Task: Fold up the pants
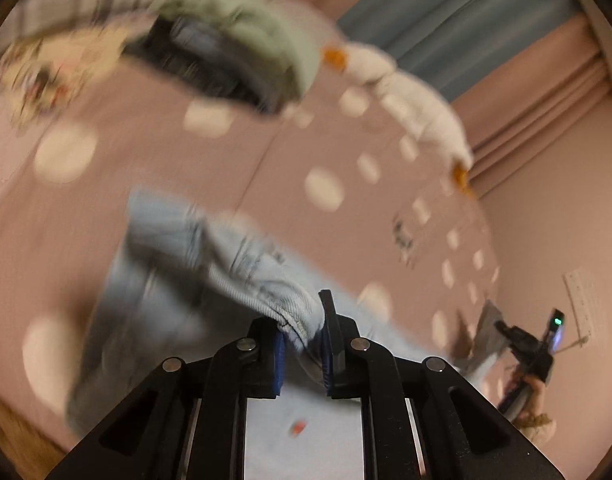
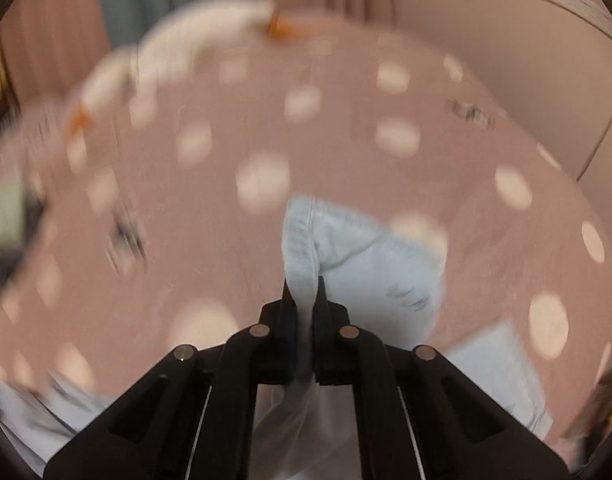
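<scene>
Light blue denim pants (image 1: 194, 264) lie bunched on a pink bedspread with pale dots (image 1: 106, 184). My left gripper (image 1: 304, 326) is shut on a hem of the pants and holds it above the bed. In the right wrist view my right gripper (image 2: 304, 304) is shut on another edge of the pants (image 2: 346, 252), which rises between the fingers. My right gripper also shows in the left wrist view (image 1: 530, 344) at the far right. Both views are motion-blurred.
A pile of folded clothes, green and dark (image 1: 234, 48), sits at the back of the bed. A white stuffed goose (image 1: 410, 100) lies along the far edge by pink and blue curtains (image 1: 486, 20). A wall (image 1: 566, 220) borders the bed's right side.
</scene>
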`<action>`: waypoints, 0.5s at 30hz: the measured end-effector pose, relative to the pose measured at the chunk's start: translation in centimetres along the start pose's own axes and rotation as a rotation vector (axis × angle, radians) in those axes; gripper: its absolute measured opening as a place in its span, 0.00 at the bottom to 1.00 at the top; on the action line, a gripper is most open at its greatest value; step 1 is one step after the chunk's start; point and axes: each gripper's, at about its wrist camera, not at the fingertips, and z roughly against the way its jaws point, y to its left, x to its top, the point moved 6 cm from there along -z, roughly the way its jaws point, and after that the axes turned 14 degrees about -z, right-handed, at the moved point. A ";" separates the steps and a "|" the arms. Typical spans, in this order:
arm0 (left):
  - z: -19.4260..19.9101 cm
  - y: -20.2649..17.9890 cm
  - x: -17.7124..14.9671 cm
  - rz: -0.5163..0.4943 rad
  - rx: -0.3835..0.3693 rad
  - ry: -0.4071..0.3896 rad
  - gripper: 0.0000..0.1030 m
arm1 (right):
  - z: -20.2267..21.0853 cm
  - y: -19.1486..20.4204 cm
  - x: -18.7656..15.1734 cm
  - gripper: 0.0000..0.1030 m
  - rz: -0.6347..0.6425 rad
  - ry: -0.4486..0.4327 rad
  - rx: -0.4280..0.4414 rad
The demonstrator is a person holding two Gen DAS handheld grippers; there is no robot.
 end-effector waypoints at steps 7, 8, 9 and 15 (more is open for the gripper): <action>3.4 -0.9 -2.8 -0.035 -0.100 0.027 0.12 | 10.8 -5.2 2.4 0.06 -0.189 -0.187 0.211; 3.0 -0.7 -4.2 -0.038 -0.082 0.067 0.12 | 10.7 -6.5 1.0 0.06 -0.199 -0.170 0.185; 2.5 -0.3 -5.7 -0.042 -0.059 0.111 0.12 | 9.8 -8.4 -1.4 0.06 -0.211 -0.130 0.124; -1.0 3.4 -12.2 0.074 0.025 0.325 0.12 | 3.6 -16.2 -11.2 0.05 -0.314 0.119 -0.092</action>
